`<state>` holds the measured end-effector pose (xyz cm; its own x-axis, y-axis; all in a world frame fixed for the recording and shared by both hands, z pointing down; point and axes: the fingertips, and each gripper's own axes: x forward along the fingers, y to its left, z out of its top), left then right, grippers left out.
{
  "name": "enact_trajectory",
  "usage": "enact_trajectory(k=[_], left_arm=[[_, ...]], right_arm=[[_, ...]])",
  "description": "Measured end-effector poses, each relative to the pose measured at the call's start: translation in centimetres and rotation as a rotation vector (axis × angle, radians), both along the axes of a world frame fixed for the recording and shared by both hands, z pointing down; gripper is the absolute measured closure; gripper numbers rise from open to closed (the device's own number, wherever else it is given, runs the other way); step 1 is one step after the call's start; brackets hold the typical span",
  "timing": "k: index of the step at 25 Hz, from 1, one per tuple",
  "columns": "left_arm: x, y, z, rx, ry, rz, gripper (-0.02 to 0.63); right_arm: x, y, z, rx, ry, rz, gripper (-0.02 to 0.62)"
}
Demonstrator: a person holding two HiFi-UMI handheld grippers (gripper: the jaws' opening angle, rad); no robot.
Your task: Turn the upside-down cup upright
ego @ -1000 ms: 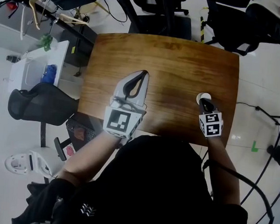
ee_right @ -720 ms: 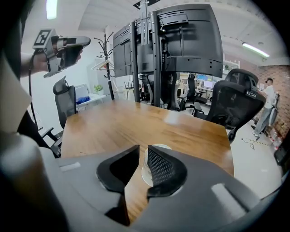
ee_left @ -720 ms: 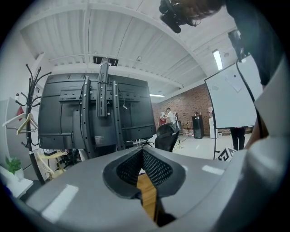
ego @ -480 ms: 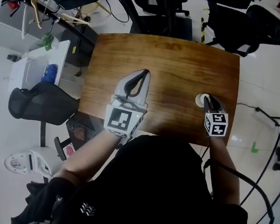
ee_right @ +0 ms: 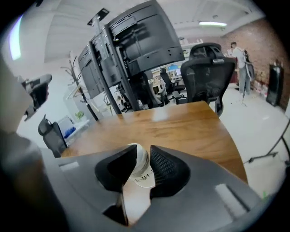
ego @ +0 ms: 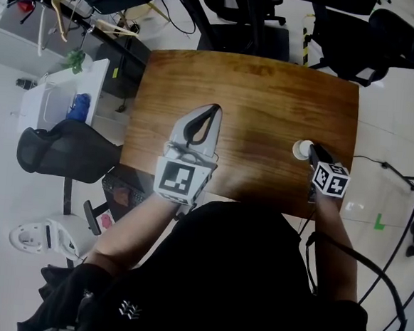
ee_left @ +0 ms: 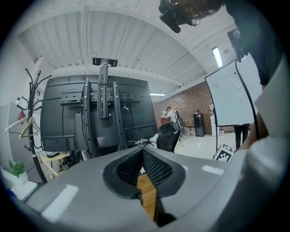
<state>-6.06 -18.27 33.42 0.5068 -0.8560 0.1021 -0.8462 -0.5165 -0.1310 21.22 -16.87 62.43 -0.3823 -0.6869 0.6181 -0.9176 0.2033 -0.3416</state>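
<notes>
While the wooden counter (ego: 255,94) lies bare but for one item, its grain runs crosswise and its corners are rounded. Pale glossy floor on all sides. Back of a big black screen on a stand (ee_right: 131,41) at 12 o'clock, a black office chair (ee_right: 206,68) beside it. White side unit (ego: 55,96) off the counter at 10 o'clock, something blue (ego: 79,106) lying in it; cannot tell what.

Only container on the counter: white cup (ego: 302,149), near the 3 o'clock edge. Contents, and which end is up, not readable.

Right tongs (ego: 310,153): jaws apart, just been opening; the cup stands between them, not clamped.

Left tongs (ego: 210,110): jaws closed together, nothing between them, low over the counter at about 7 o'clock, well apart from the cup.
</notes>
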Motion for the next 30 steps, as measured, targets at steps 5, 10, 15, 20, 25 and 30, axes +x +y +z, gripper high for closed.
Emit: enact_trajectory(k=[5,10,15,20,25,30], left_arm=[[0.0,-0.1,0.3,-0.005,-0.025,0.001,0.606],[0.7,-0.4,0.5,0.002,-0.038,0.020,0.606],[1.4,-0.6,0.3,-0.004,-0.006,0.020,0.606],[1.8,-0.7,0.2,0.003,-0.009,0.023,0.606],[0.6,-0.6,0.5,-0.009,-0.007,0.005,0.606],[0.0,-0.5,0.1,-0.011,0.000,-0.012,0.606]], right_arm=[[0.0,0.0,-0.1,0.005,-0.090,0.034,0.530],[-0.1,-0.1,-0.8,0.035,-0.036,0.009,0.555],[0.9,-0.2,-2.5,0.105,0.169,-0.036,0.560],[0.8,0.0,-2.5,0.125,0.439,-0.120,0.560],[-3.1,0.3,-2.3,0.142,0.470,-0.232,0.555],[-6.5,1.1,-1.4,0.146,0.433,-0.274,0.555]])
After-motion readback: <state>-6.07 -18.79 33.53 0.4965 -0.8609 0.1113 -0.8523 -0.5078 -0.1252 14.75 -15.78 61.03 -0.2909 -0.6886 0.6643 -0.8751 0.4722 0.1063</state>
